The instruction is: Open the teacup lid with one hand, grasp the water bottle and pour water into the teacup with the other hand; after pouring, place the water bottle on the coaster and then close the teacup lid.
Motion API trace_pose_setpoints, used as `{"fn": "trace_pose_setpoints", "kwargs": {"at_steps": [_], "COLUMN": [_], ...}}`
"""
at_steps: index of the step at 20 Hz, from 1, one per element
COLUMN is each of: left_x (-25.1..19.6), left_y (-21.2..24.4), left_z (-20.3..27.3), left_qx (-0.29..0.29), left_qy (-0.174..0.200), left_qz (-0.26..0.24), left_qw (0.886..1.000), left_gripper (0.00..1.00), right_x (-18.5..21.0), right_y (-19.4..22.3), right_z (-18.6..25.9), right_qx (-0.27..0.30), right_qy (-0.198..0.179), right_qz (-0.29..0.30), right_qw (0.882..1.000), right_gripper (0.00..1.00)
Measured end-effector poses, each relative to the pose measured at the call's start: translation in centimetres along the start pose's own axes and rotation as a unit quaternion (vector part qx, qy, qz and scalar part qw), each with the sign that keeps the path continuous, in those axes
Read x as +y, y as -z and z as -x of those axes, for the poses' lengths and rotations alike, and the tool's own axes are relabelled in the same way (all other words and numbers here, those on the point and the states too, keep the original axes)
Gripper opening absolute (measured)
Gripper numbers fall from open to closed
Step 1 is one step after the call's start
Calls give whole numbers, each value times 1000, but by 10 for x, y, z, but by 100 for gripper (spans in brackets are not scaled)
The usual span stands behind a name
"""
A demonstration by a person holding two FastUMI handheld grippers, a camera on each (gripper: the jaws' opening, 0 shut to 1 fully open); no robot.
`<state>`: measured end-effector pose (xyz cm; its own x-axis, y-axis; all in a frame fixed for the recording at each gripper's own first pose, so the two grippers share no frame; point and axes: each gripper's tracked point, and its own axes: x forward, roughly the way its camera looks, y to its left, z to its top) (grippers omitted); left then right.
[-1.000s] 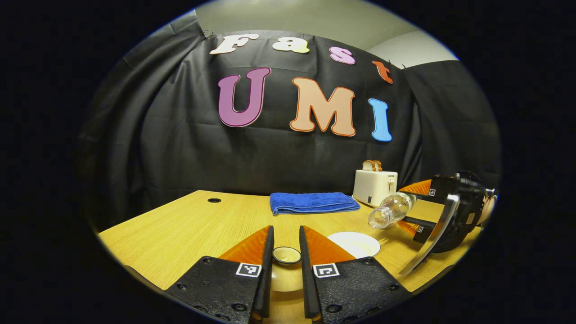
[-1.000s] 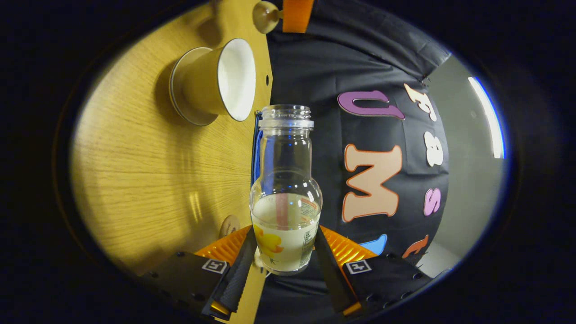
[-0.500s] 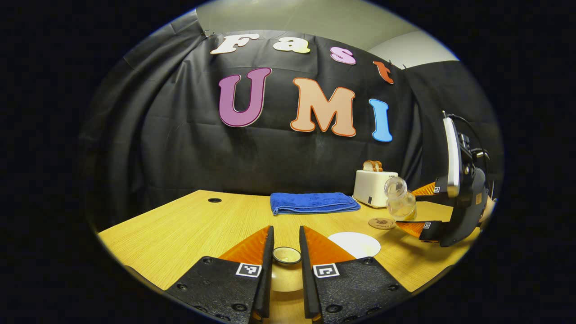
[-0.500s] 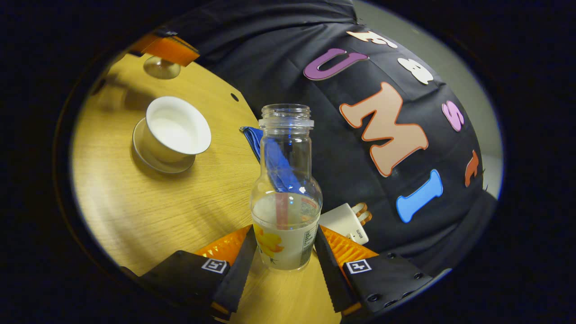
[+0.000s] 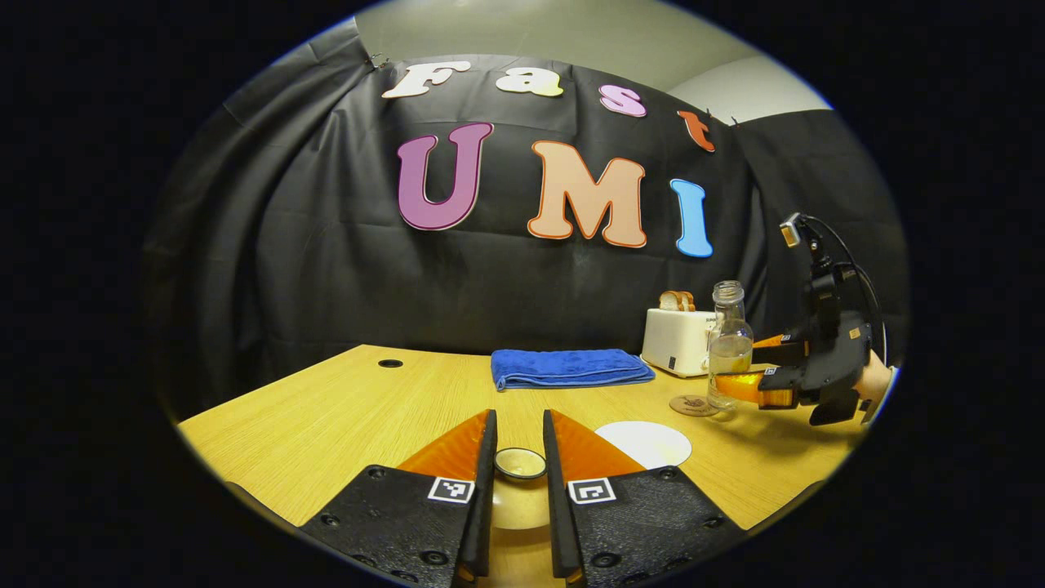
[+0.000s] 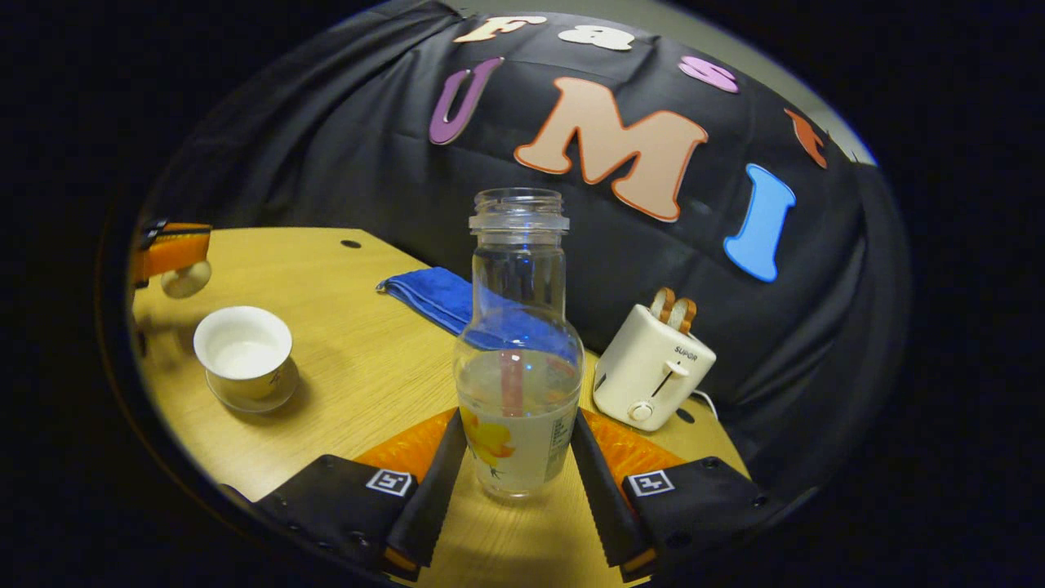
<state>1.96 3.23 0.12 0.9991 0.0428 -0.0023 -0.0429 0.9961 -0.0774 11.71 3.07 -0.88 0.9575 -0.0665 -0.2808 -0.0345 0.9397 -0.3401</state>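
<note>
Water bottle stands upright and uncapped between the right gripper's two fingers, which press on its lower body from either side; liquid fills roughly its lower half. In the left gripper view the same bottle shows at the far right of the wooden table, held by the right gripper with a hand behind it, and its base sits just beside the small round coaster; whether it overlaps the coaster or touches the table I cannot tell. Nearer the middle of that view, the left gripper is clamped on the knob of the teacup lid, both fingers close against it, with the lid held above the tabletop. The open teacup sits on its saucer at the left of the right gripper view, its white inside showing; from the left gripper's side its round rim appears just right of the fingers. In the right gripper view the lid hangs from the left gripper above and a little left of the cup, clear of it. A folded blue towel lies toward the back of the table, and a white toaster with two slices of bread in it stands to its right, behind the bottle.
</note>
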Motion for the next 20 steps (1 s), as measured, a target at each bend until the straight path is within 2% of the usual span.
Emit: {"fn": "trace_pose_setpoints", "kwargs": {"at_steps": [3, 5, 6, 9, 14, 20], "left_x": [-1, -1, -1, 0, -1, 0], "left_y": [0, 0, 0, 0, 0, 0], "left_z": [-1, -1, 0, -1, -1, -1], "left_qx": [0, 0, 0, 0, 1, 1], "left_qy": [1, 1, 1, 0, 2, 1], "left_qz": [-1, -1, -1, -1, -2, -4], "left_qw": [1000, 1000, 1000, 1000, 1000, 1000], "left_gripper": [27, 27, 27, 27, 27, 27], "right_x": [-7, -11, -11, -10, -15, -20], "right_y": [5, 3, 1, 3, 18, 17], "right_z": [-11, -19, -23, -35, -50, -55], "right_qx": [7, 4, 1, -6, 1, -4], "right_qy": [-8, -5, -3, -2, 18, 23], "right_qz": [-97, -133, -139, -144, -135, -144], "right_qw": [995, 991, 990, 990, 991, 989], "right_gripper": [79, 81, 78, 81, 80, 80]}}
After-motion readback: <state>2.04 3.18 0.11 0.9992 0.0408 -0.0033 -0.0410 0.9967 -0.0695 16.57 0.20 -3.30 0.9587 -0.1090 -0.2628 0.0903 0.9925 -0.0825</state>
